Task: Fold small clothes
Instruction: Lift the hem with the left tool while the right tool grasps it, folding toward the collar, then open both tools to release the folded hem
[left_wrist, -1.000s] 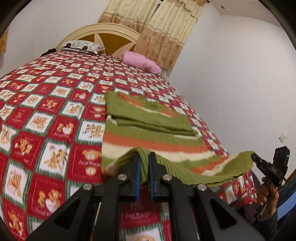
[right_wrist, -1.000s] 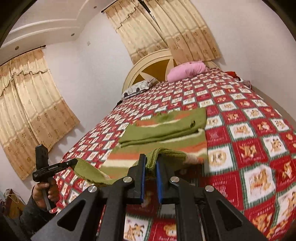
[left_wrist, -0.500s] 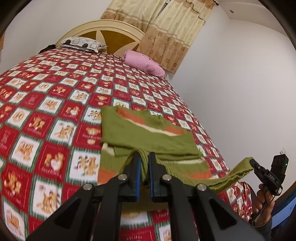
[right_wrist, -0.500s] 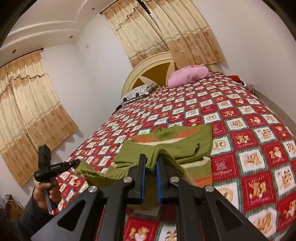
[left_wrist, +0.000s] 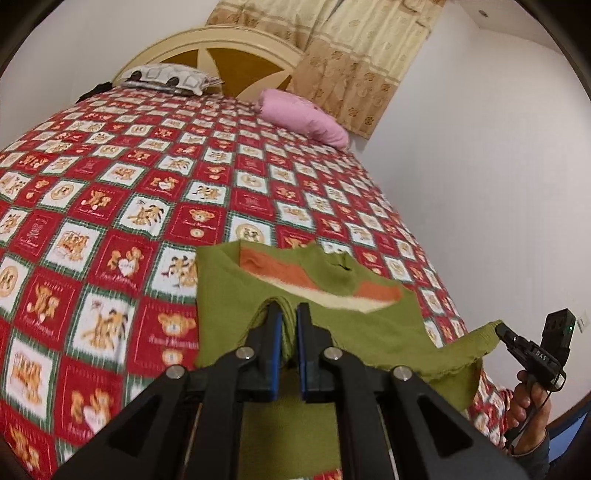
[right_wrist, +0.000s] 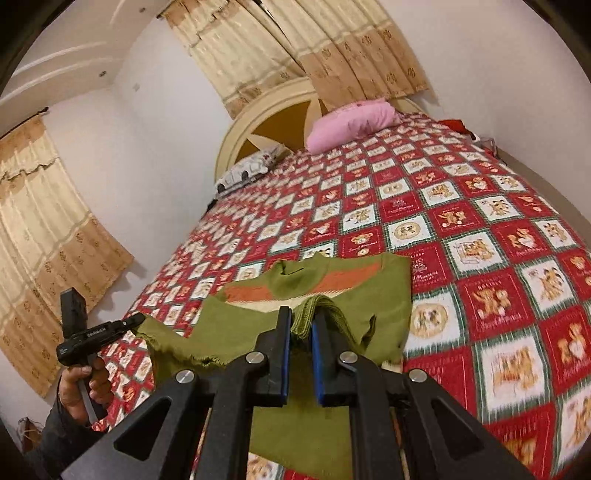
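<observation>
A small green sweater (left_wrist: 343, 328) with orange and cream stripes lies on the bed near its foot, sleeves folded in. My left gripper (left_wrist: 289, 314) is shut on the left corner of its ribbed hem and holds it above the upper body. My right gripper (right_wrist: 301, 317) is shut on the right hem corner (right_wrist: 314, 306). The hem hangs stretched between the two grippers over the sweater (right_wrist: 325, 280). In the left wrist view the right gripper (left_wrist: 504, 330) shows at far right with cloth in its tips. In the right wrist view the left gripper (right_wrist: 135, 319) shows at far left.
The bed has a red, white and green teddy-bear quilt (left_wrist: 110, 206). A pink pillow (left_wrist: 303, 116) and a patterned pillow (left_wrist: 166, 75) lie by the headboard (left_wrist: 229, 55). White walls stand close on the right (left_wrist: 480, 166). Curtains (right_wrist: 44, 240) hang on the left.
Both grippers have carried the hem up and forward, toward the collar. The lower striped half of the sweater is now covered by the lifted cloth.
</observation>
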